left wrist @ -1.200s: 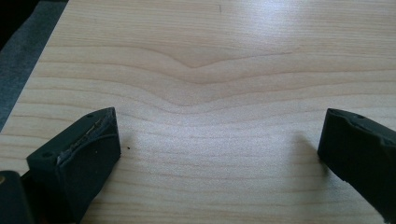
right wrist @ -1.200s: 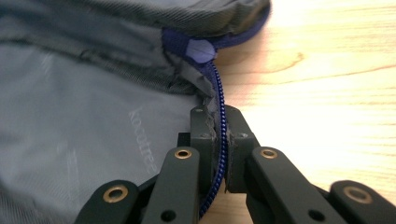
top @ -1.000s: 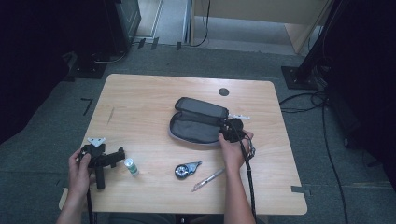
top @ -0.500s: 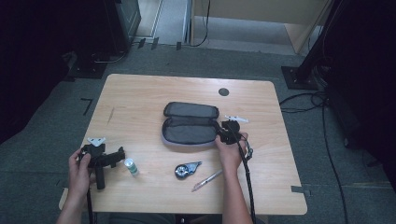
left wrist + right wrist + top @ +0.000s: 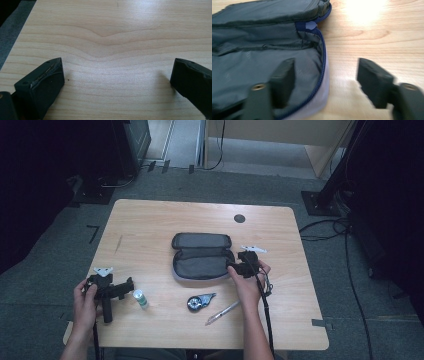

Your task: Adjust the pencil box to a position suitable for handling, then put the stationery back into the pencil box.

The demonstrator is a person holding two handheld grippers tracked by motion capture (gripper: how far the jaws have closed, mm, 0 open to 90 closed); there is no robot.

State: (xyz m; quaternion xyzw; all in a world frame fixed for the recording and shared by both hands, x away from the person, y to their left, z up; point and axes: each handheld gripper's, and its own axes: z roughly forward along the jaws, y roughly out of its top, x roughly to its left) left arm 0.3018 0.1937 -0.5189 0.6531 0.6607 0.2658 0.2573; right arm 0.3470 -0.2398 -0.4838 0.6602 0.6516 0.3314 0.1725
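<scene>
pale wood grain ran under everything on the table (image 5: 150, 220). the right gripper (image 5: 325, 82) had just been opening, jaws straddling the zippered rim of the open grey pencil case (image 5: 262, 57), pressing nothing, probably after spreading it at mid-table for filling. the left gripper (image 5: 117, 80) waited wide open and empty beside a small green-capped bottle (image 5: 140, 298); a correction tape dispenser (image 5: 197, 301) and pen (image 5: 223, 313) lay near.
</scene>
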